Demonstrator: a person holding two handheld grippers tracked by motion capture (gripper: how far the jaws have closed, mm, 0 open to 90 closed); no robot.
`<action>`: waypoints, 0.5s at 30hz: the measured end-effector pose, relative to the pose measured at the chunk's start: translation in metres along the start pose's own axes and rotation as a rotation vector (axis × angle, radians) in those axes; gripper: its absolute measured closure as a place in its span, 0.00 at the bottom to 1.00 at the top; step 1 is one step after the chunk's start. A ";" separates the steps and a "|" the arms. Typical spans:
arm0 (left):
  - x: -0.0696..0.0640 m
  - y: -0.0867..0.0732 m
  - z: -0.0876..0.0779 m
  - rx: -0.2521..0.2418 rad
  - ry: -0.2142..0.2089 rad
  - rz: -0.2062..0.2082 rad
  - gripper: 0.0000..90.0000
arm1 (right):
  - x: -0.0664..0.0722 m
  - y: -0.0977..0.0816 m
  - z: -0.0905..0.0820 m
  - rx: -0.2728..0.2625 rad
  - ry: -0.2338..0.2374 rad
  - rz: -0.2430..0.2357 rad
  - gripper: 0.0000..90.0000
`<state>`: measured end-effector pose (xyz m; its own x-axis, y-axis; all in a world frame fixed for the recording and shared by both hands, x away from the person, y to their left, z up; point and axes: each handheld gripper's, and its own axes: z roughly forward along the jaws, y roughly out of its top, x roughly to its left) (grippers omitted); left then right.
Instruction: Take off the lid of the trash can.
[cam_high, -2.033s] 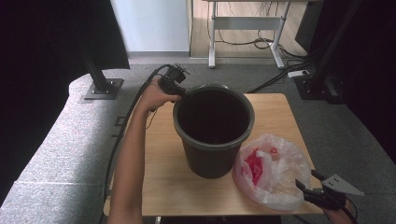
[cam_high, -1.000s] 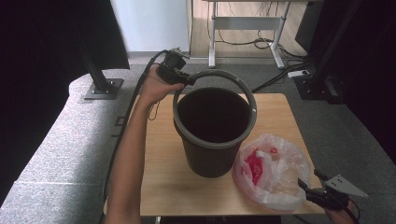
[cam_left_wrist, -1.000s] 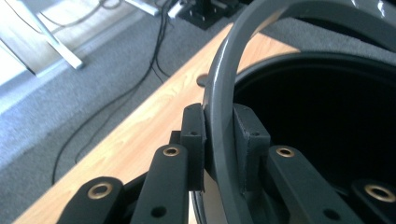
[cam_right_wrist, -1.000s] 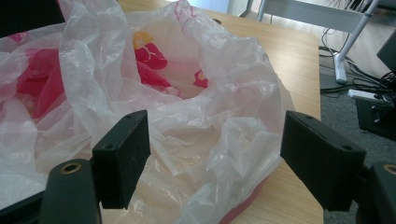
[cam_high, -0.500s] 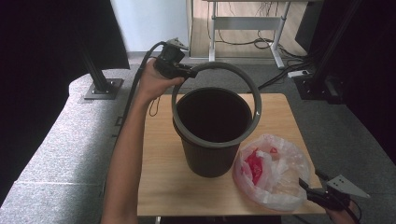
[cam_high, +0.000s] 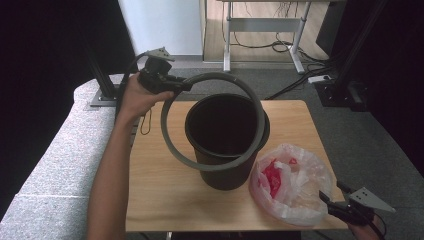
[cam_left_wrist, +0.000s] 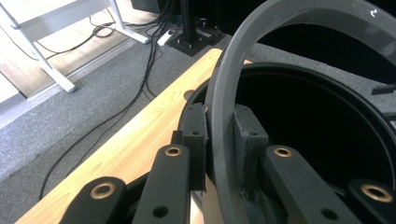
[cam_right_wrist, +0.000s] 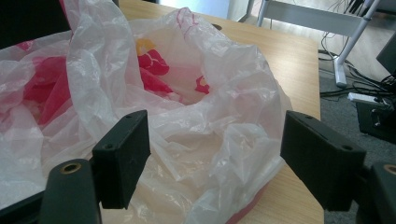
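The left hand-held gripper (cam_high: 181, 86) pinches the grey ring (cam_high: 214, 165), tilted above the black bucket (cam_high: 225, 175) at the counter (cam_high: 165, 200) centre. The right hand-held gripper (cam_high: 334, 204), jaws spread, sits at the plastic bag (cam_high: 295, 185) near the counter's near right corner, perhaps touching it.

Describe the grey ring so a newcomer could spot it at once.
Find the wooden table with the black bucket standing at its middle. The grey ring hangs tilted around the bucket's top, its high edge pinched in the left gripper. It is the one thin, lighter-grey hoop; the plastic bag beside the bucket is crumpled, translucent and red inside.
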<state>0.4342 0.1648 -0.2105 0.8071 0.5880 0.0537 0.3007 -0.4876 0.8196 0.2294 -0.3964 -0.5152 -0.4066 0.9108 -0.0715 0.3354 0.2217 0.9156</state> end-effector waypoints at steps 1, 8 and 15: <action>0.001 -0.003 -0.002 0.001 -0.003 -0.003 0.86 | 0.000 0.000 0.000 -0.001 0.001 0.000 0.26; 0.005 -0.026 -0.016 -0.008 -0.012 -0.013 0.86 | 0.001 0.001 0.001 0.002 0.002 -0.005 0.26; 0.004 -0.043 -0.027 -0.010 -0.024 -0.016 0.86 | 0.001 0.003 -0.001 -0.005 0.001 -0.005 0.26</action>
<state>0.4105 0.2057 -0.2300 0.8141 0.5802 0.0272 0.3084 -0.4714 0.8262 0.2296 -0.3954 -0.5124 -0.4093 0.9092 -0.0762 0.3288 0.2248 0.9173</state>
